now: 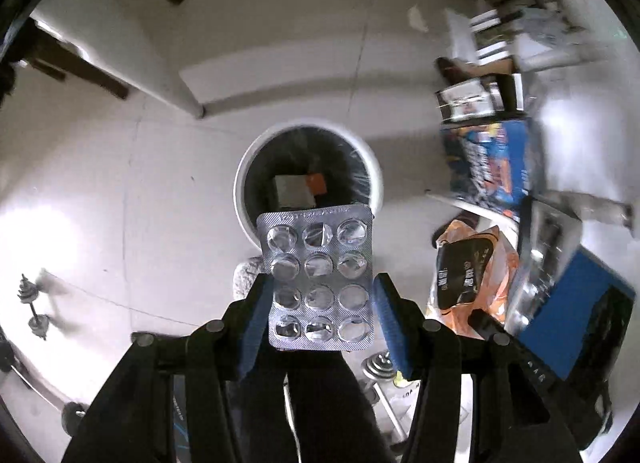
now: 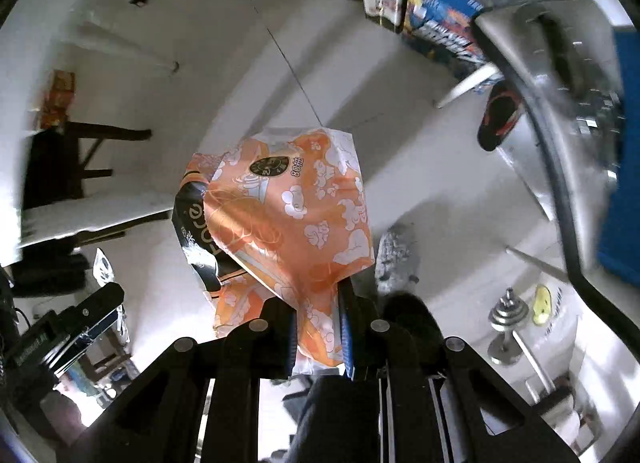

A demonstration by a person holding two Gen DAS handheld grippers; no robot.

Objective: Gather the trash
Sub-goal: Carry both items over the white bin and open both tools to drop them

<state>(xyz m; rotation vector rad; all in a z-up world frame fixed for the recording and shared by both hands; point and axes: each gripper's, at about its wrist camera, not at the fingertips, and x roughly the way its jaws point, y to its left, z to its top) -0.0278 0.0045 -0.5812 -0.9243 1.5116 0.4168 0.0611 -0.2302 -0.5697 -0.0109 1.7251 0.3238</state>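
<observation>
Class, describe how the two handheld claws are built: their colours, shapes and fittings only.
Both look alike. The left claw has matte black angular linkage arms with round grey pivot pins and two flat fingers faced with blue ridged pads. The right claw shows the same design. No cables or sleeves are visible.

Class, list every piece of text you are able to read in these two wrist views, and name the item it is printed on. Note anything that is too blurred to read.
"80抽": on the orange tissue wrapper held in the right gripper.
"Force" (partly hidden): on the black packet behind that wrapper.
Embossed line along the top edge of the blister pack: too small to read.
Print on the blue box: blurred, unreadable.
White characters on the black packet in the left wrist view: unreadable.
</observation>
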